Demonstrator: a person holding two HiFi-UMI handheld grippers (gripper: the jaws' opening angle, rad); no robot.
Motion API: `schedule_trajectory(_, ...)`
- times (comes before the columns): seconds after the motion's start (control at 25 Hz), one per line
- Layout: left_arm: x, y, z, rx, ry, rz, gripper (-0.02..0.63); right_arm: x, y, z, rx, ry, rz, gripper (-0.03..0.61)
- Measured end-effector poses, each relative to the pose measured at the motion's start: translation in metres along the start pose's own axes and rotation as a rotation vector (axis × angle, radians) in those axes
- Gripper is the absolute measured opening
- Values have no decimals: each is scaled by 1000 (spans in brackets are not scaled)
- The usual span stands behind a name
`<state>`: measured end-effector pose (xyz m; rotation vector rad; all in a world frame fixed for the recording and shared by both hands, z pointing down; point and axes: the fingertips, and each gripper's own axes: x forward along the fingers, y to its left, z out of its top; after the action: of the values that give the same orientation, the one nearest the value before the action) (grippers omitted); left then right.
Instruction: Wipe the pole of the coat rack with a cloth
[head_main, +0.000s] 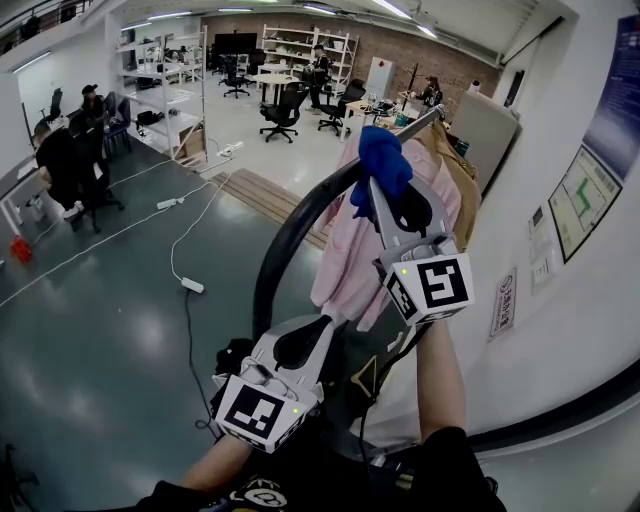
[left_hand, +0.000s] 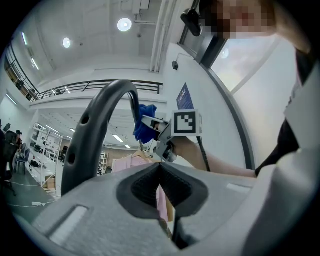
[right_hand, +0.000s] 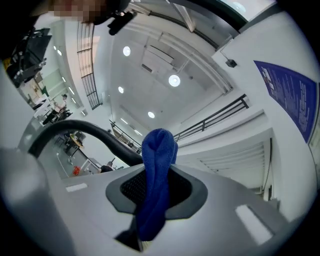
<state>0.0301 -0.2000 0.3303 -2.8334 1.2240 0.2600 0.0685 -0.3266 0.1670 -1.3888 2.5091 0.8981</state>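
While the left gripper (head_main: 312, 330) hangs low beside the pole (head_main: 283, 240) with its two jaws pressed together and nothing in them, the wiping spot is higher up. The pole of the coat rack is a dark bent tube that climbs up and curves over to the right. The right gripper (head_main: 384, 188) pinches the blue cloth (head_main: 382, 158) tight, and the cloth looks to be against the top of the bend. I think the long part going down is left to wipe. The pink shirt (head_main: 345, 262) hangs just right of the pole and the white wall (head_main: 545, 330) is close, so the open room is on the left.
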Motion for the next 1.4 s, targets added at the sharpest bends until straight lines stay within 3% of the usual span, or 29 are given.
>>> schedule_trajectory(0.36, 2, 0, 5, 7, -8, 13, 5, 35, -98, -73, 97, 195, -162, 72)
schedule_trajectory(0.56, 4, 1, 3, 8, -1, 15, 5, 41, -118, -92, 200, 198, -186, 71)
schedule_trajectory(0.76, 2, 0, 3, 5, -1, 11, 5, 29, -84, -66, 146, 168, -138, 71)
schedule_trajectory(1.24, 3, 2, 4, -2, -20, 20, 5, -19, 57, 48, 10, -77, 100, 71)
schedule_trajectory(1.4, 0, 1, 3, -3, -14, 19, 5, -29, 80, 59, -48, -126, 119, 71)
